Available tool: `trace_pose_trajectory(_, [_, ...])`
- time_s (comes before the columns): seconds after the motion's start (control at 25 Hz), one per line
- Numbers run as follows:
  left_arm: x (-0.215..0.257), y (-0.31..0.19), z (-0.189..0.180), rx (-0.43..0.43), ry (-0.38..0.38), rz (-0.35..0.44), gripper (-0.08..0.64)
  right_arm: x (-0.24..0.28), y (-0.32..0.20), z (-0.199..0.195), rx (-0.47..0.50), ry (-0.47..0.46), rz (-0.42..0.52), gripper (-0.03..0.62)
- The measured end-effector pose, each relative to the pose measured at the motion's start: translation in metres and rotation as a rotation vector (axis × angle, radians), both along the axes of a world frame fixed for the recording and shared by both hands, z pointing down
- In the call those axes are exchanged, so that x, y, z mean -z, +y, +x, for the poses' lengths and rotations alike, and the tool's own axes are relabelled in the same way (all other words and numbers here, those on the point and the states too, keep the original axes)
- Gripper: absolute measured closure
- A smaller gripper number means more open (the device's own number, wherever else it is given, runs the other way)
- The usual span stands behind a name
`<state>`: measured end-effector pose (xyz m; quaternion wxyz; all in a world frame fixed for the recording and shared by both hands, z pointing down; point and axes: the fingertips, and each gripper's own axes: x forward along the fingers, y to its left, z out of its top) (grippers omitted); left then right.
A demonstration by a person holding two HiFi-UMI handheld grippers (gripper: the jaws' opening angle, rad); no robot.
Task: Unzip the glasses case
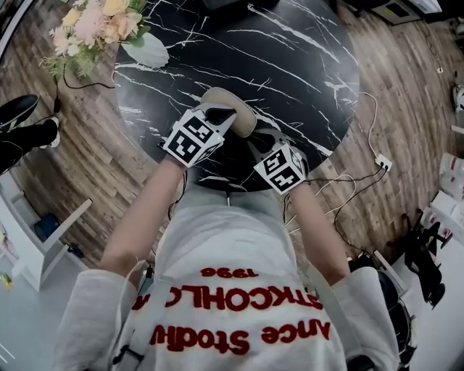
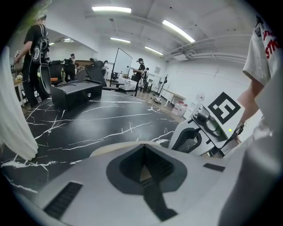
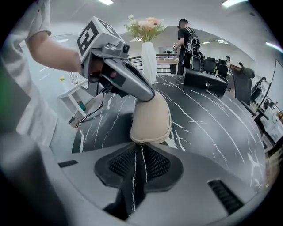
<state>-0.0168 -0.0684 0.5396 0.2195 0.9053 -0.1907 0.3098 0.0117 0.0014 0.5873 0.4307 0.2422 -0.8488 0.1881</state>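
beige domed glasses case [image 3: 150,117], zipped; left gripper [image 3: 148,93] jaws clamp it, right gripper [image 3: 140,154] jaws slightly apart.

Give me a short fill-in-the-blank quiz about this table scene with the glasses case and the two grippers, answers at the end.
1. The glasses case lies on a round ___ table with white veins.
2. Of the left gripper and the right gripper, the one clamped on the case is the ___.
3. The white vase on the table holds ___.
Missing words: black; left; flowers.
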Motion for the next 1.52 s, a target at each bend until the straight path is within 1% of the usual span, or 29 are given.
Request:
trace_pose_trajectory(0.08, [0.001,0.0,0.0,0.013,0.019,-0.011,0.555,0.001,0.001,0.002,-0.024,-0.016,-0.011,0.515])
trace_pose_trajectory(0.16, [0.001,0.001,-0.001,0.027,0.056,-0.036,0.555,0.01,-0.005,0.008,-0.114,-0.061,-0.013,0.517])
trace_pose_trajectory(0.24, [0.003,-0.001,-0.004,0.038,0.074,-0.033,0.555,0.03,-0.022,0.019,-0.229,-0.114,0.036,0.526])
trace_pose_trajectory(0.28, [0.006,-0.005,-0.008,0.058,0.074,-0.011,0.554,0.044,-0.033,0.025,-0.279,-0.144,0.074,0.544])
trace_pose_trajectory(0.36, [0.023,-0.013,-0.019,0.128,0.089,0.065,0.554,0.079,-0.052,0.035,-0.353,-0.21,0.154,0.564])
trace_pose_trajectory(0.44, [0.052,-0.022,-0.031,0.199,0.117,0.156,0.554,0.121,-0.066,0.04,-0.391,-0.268,0.24,0.575])
trace_pose_trajectory(0.6, [0.139,-0.051,-0.05,0.314,0.176,0.408,0.554,0.215,-0.098,0.042,-0.43,-0.399,0.436,0.577])
trace_pose_trajectory(0.68, [0.192,-0.058,-0.055,0.348,0.243,0.515,0.554,0.265,-0.107,0.044,-0.463,-0.483,0.522,0.577])
trace_pose_trajectory(0.72, [0.219,-0.059,-0.057,0.357,0.296,0.556,0.554,0.291,-0.109,0.046,-0.481,-0.523,0.57,0.577])
trace_pose_trajectory(0.8, [0.274,-0.059,-0.063,0.379,0.403,0.614,0.554,0.341,-0.111,0.052,-0.503,-0.581,0.675,0.577])
trace_pose_trajectory(0.84, [0.297,-0.06,-0.067,0.398,0.436,0.639,0.554,0.362,-0.111,0.054,-0.508,-0.603,0.717,0.577])
trace_pose_trajectory(0.88, [0.317,-0.061,-0.072,0.418,0.45,0.666,0.554,0.38,-0.11,0.056,-0.511,-0.624,0.746,0.577])
trace_pose_trajectory(0.96, [0.343,-0.065,-0.081,0.456,0.447,0.72,0.554,0.404,-0.109,0.057,-0.513,-0.662,0.774,0.577])
trace_pose_trajectory(1.08, [0.365,-0.069,-0.09,0.501,0.433,0.775,0.554,0.423,-0.107,0.058,-0.51,-0.691,0.795,0.578])
trace_pose_trajectory(1.2, [0.378,-0.068,-0.093,0.512,0.426,0.815,0.554,0.432,-0.108,0.055,-0.5,-0.698,0.806,0.578])
trace_pose_trajectory(1.36, [0.385,-0.068,-0.093,0.521,0.425,0.838,0.554,0.438,-0.11,0.052,-0.495,-0.697,0.819,0.578])
trace_pose_trajectory(1.52, [0.387,-0.066,-0.096,0.539,0.421,0.85,0.554,0.438,-0.113,0.052,-0.526,-0.658,0.829,0.578])
